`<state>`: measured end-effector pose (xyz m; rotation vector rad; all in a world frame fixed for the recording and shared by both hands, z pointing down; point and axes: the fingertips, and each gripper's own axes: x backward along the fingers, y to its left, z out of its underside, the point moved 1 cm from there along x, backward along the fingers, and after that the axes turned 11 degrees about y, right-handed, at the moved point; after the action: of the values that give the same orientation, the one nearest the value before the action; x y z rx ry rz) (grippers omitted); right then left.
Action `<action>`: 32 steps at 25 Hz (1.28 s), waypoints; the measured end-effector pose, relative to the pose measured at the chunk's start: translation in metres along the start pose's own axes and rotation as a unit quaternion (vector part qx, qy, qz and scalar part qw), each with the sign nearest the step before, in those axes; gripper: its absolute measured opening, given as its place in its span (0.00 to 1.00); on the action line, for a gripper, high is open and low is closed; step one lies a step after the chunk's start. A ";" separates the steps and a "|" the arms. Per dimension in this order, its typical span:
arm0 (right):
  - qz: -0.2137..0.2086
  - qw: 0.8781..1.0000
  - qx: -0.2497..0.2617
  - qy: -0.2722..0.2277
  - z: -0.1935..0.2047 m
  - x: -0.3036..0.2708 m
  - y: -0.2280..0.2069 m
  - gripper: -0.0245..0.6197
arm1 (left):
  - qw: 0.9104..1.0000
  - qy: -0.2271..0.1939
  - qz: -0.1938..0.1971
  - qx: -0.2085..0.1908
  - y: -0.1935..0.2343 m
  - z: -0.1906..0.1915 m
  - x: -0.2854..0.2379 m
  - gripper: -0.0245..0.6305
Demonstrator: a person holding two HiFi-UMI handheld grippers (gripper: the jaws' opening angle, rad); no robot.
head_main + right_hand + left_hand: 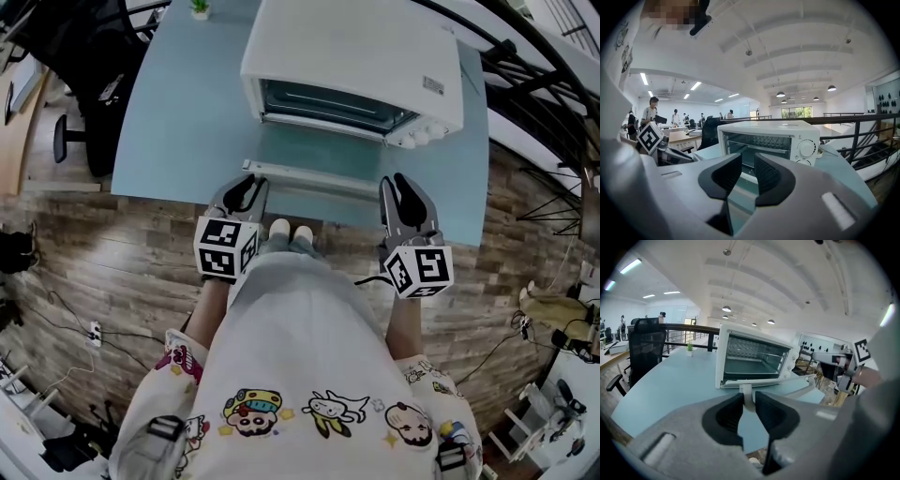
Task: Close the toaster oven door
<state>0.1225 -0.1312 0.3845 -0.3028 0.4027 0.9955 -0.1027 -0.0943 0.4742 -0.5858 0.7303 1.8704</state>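
Pinching toaster oven door handle (309, 178), left hand-held gripper (247, 186); right hand-held gripper (401, 184) ajar; top label (432, 85) illegible.

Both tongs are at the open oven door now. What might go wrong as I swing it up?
1. The left tongs pinch only the end post of the door handle, while the right tongs stand open at its other end. Lifting now may twist the door or slip off.
2. Nothing braces the toaster oven on the smooth table, so a push may slide it back.
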 end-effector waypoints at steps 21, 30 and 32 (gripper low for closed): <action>0.022 0.999 -0.031 -0.023 -0.003 0.006 -0.012 0.17 | 0.998 -0.064 0.018 0.002 0.008 -0.082 0.002 0.16; 0.017 0.999 -0.033 -0.021 -0.004 0.002 -0.015 0.17 | 0.997 -0.073 0.022 0.004 0.015 -0.114 -0.004 0.16; 0.017 0.999 -0.034 -0.020 -0.004 0.001 -0.017 0.17 | 0.997 -0.077 0.021 0.004 0.016 -0.120 -0.006 0.16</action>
<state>0.1367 -0.1406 0.3817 -0.3367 0.3391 1.0493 -0.1068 -0.1879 0.3980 -0.4189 0.6533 1.9263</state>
